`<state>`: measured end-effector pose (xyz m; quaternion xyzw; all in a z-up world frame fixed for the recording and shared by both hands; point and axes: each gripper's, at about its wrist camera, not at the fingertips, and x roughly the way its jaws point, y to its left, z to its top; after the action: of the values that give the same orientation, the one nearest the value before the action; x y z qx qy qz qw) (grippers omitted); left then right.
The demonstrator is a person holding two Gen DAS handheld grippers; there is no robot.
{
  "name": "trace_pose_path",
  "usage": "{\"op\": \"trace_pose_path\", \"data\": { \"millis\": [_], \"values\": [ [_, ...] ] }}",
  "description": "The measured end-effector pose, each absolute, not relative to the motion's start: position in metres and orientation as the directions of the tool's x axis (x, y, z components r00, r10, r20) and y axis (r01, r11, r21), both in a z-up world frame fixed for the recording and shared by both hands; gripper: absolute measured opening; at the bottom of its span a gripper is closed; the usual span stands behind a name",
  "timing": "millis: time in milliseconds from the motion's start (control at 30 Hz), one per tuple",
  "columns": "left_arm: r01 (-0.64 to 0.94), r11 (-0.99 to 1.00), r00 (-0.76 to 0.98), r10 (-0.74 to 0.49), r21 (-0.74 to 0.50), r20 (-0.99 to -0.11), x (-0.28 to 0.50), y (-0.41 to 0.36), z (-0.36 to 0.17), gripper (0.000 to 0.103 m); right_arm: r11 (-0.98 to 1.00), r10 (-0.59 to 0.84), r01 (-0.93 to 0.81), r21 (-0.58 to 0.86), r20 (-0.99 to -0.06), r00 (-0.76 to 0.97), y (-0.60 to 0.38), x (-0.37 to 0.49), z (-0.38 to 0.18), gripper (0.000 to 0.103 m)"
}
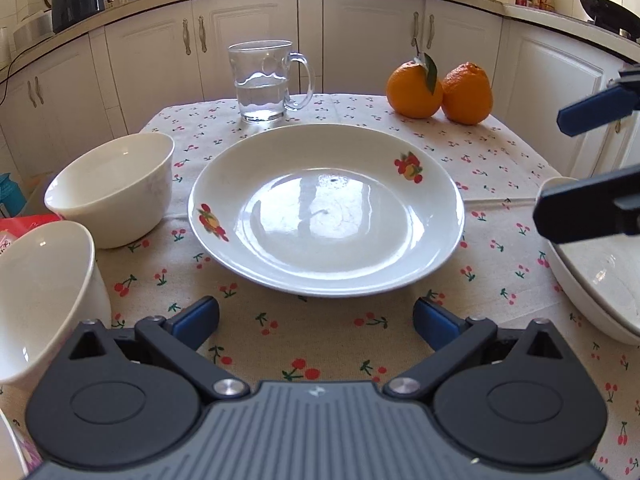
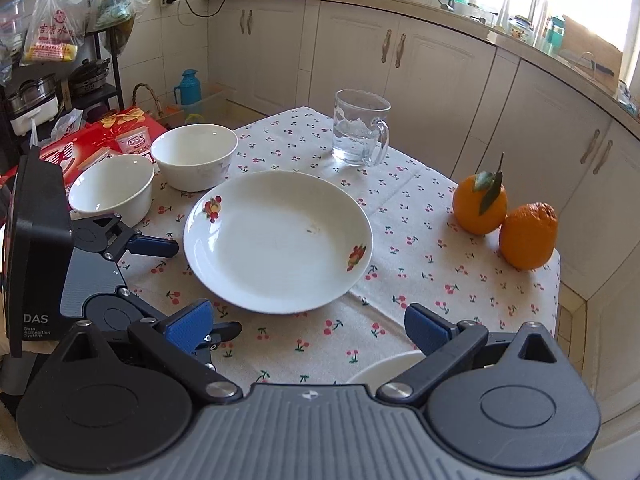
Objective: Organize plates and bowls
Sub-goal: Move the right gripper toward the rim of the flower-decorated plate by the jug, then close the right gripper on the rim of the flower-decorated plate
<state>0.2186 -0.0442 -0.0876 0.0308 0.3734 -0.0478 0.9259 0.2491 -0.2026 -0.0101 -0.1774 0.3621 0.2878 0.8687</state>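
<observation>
Left wrist view: both hand-held grippers, left (image 1: 316, 322) and right (image 1: 560, 160), were spread empty; fruit-patterned plate (image 1: 326, 210) at bench centre awaited grasping, likely next.

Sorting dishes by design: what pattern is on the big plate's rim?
White plate with two small red-and-yellow fruit motifs on opposite sides of the rim; clearest in the left wrist view.
</observation>
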Motion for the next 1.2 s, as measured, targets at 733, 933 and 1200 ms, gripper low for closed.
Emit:
{"op": "trace_pose_path", "data": {
  "millis": [733,933,1200],
  "values": [
    [0.166,0.982,0.754,-0.069,0.087,-0.654,0.232,-0.05,-0.092,0.097,0.628,0.453,-0.778,0.009,-0.818,0.355,-0.162,0.371,-0.039,0.103],
    [0.175,0.982,0.756,-0.084,0.077,-0.649,0.233,-0.048,-0.092,0.095,0.63,0.457,-0.775,0.051,-0.831,0.318,-0.157,0.401,-0.052,0.097],
    [0.178,0.982,0.754,-0.096,0.061,-0.65,0.232,-0.046,-0.093,0.094,0.617,0.483,-0.778,0.117,-0.837,0.257,-0.148,0.43,-0.068,0.086]
  ]
}}
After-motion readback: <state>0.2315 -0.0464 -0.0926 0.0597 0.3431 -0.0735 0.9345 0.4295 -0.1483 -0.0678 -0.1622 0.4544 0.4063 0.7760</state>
